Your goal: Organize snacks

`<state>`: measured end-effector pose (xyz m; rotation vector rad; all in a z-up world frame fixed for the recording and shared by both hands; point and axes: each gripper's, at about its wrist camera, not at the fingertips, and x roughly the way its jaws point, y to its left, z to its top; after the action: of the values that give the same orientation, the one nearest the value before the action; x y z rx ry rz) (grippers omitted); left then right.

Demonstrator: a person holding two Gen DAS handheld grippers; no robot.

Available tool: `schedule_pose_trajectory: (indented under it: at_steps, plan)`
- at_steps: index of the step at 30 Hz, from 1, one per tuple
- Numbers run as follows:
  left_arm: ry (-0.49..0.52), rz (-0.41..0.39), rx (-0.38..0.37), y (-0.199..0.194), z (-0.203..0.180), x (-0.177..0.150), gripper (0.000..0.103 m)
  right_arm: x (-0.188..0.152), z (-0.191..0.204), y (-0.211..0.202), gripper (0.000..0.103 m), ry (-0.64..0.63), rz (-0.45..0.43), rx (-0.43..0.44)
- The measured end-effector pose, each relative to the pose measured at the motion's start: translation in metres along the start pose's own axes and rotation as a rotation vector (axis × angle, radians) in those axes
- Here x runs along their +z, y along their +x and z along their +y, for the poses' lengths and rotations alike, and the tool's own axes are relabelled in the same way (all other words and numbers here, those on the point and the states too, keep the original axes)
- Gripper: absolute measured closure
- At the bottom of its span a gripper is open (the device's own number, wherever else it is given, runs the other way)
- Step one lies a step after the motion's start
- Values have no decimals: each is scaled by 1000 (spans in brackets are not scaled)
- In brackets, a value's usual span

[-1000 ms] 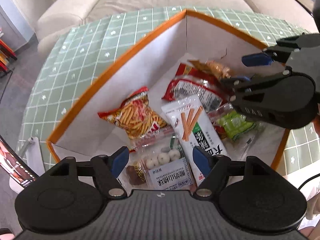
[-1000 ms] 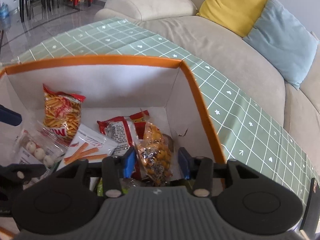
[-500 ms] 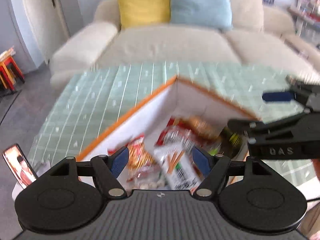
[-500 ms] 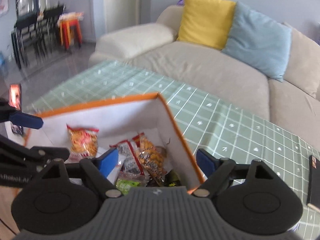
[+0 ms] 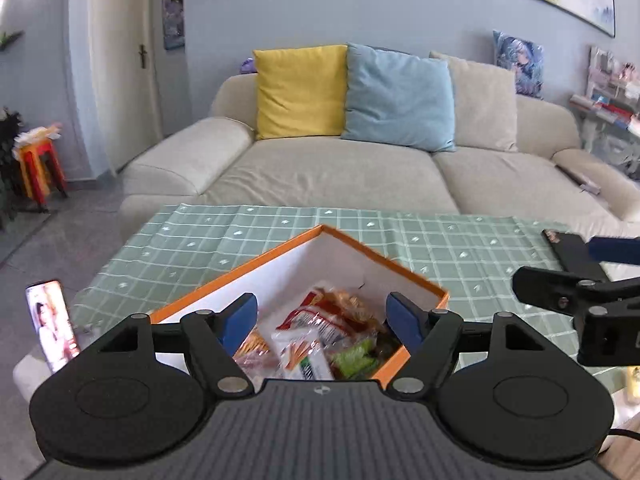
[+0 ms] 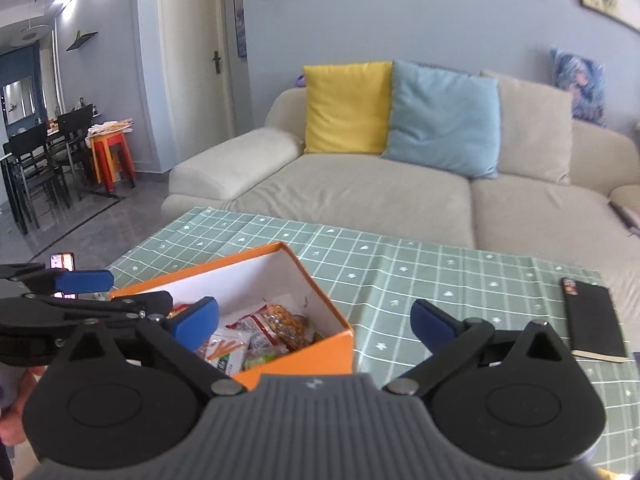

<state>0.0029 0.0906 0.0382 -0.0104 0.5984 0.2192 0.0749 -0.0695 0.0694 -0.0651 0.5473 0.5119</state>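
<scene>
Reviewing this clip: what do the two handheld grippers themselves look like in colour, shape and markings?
Both match. The left gripper and the right gripper are matte black plastic with a ribbed grey body bearing a small white logo. Two round disc housings flank angular linkage arms with silver pivot pins, ending in blue pads. A black cable trails at the lower right of the left wrist view. No sleeves are visible.

Orange box (image 5: 362, 254), white inside, sits open on the green checked cloth. Snack packets (image 6: 256, 336) lie piled loosely in it: red-white bags, orange nut bag, green packet, white stick-biscuit pack.
</scene>
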Motion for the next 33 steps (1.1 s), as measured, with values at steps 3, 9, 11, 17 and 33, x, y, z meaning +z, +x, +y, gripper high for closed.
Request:
schedule_pose_trajectory:
  at_steps: [3,9,11,17,33]
  plan:
    - [40,-5,23,-8,-12,-13,14,-16,3,-13,4,-24,-8,-26]
    - [43,73,-10,1,-16,-28,14,-46,8,-18,4,-64,-1,-78]
    - [50,90,-3,5,-18,-32,14,-54,7,-15,4,-58,22,-93]
    - [57,121,29,7,-19,-43,14,-66,3,-8,4,-22,71,-115]
    - [78,139,9,8,-22,-42,14,-68,-9,-5,4,59,72,-174]
